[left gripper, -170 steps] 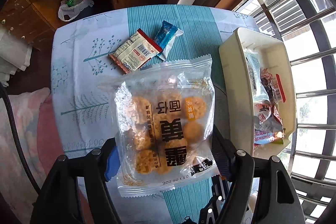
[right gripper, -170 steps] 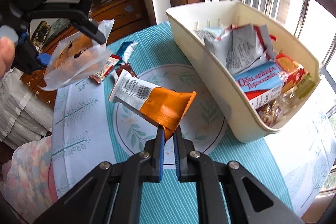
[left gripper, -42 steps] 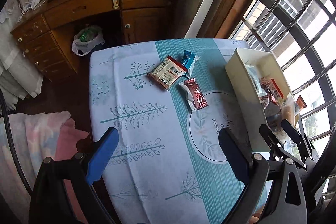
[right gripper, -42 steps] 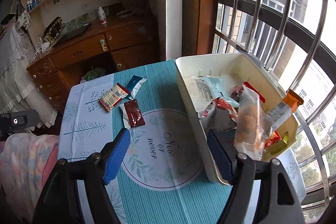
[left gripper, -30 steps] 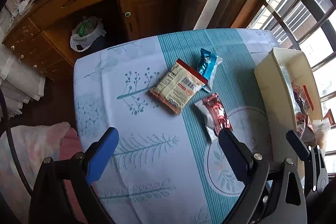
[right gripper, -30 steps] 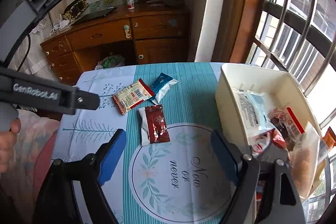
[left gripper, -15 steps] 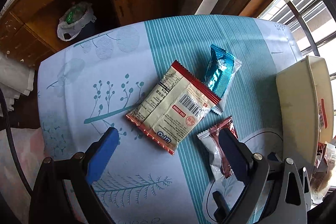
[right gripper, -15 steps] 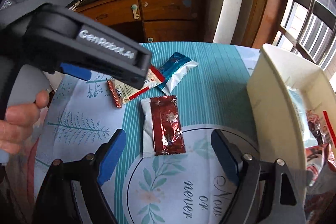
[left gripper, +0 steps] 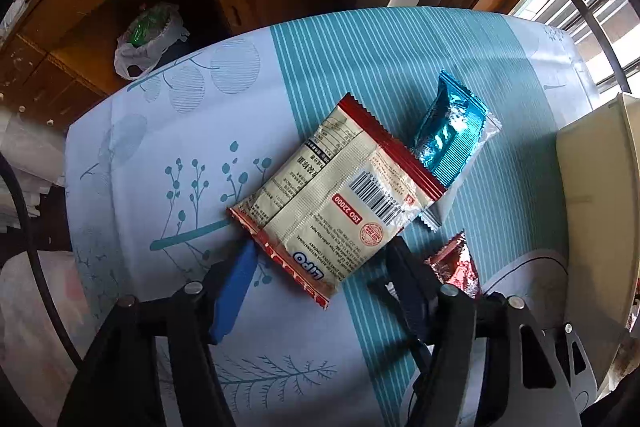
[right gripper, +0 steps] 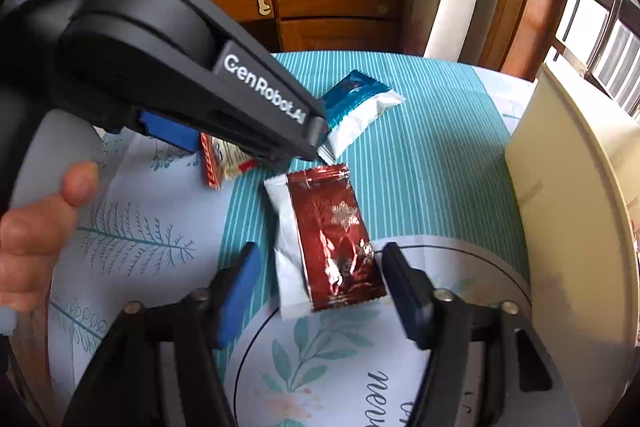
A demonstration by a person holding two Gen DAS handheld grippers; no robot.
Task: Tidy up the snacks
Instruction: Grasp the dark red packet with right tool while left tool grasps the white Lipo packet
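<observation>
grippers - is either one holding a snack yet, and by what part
Neither holds anything yet. The left gripper is closing around the near end of the cream packet; the right gripper is closing around the red packet. Both packets lie flat on the table.

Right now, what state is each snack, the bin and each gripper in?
Cream packet: flat on the tablecloth, barcode up, overlapping the blue packet.
Blue packet: flat.
Red packet: flat.
Bin: upright at the table's window side.
Left gripper: closing around the cream packet.
Right gripper: closing around the red packet.
</observation>
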